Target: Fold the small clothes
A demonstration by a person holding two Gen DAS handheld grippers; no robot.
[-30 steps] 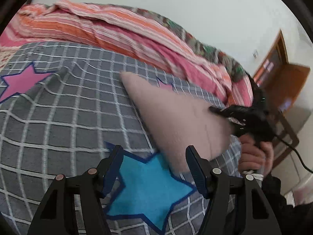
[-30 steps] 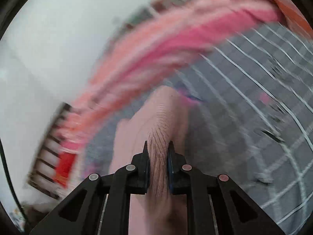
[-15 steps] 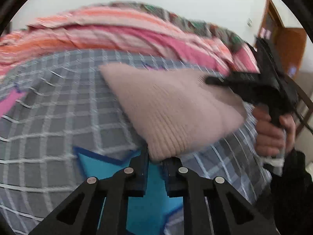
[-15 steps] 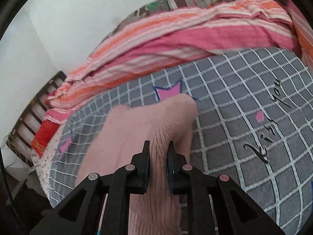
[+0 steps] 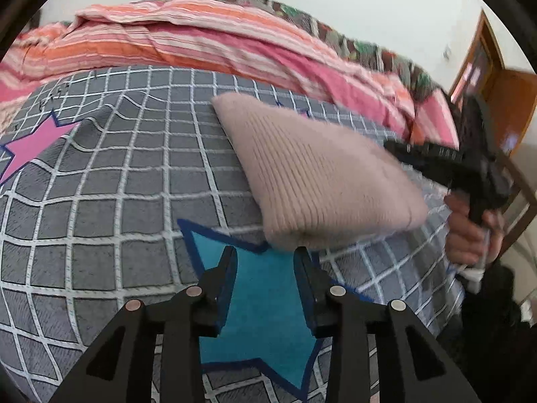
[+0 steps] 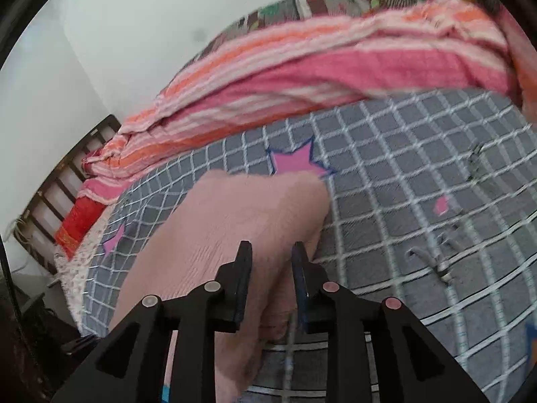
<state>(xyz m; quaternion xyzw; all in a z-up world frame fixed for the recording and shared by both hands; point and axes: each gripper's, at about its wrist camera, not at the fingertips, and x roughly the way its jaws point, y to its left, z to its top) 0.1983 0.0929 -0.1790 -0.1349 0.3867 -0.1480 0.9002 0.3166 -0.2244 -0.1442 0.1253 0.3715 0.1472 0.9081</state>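
Note:
A pale pink knit garment (image 5: pixel 319 174) lies folded on the grey checked bedsheet (image 5: pixel 117 201). My left gripper (image 5: pixel 265 263) hovers over a blue star print, its jaws opening. The garment's near corner sits just beyond the fingertips, and nothing is pressed between them. In the left wrist view my right gripper (image 5: pixel 433 158) reaches the garment's right edge, with a hand (image 5: pixel 470 235) holding it. In the right wrist view my right gripper (image 6: pixel 272 257) has its jaws opening. A fold of the garment (image 6: pixel 235 221) lies between the fingers, and the pads stand apart from it.
A pink and orange striped blanket (image 5: pixel 201 43) is bunched along the bed's far side against the white wall. A wooden door (image 5: pixel 503 100) stands at the right. A dark slatted bed frame (image 6: pixel 67 174) shows at the bed's end. Open sheet lies left of the garment.
My left gripper shut on the garment's near corner half a second ago and has now parted and let it go. My right gripper's jaws have parted from the fold they were pinching.

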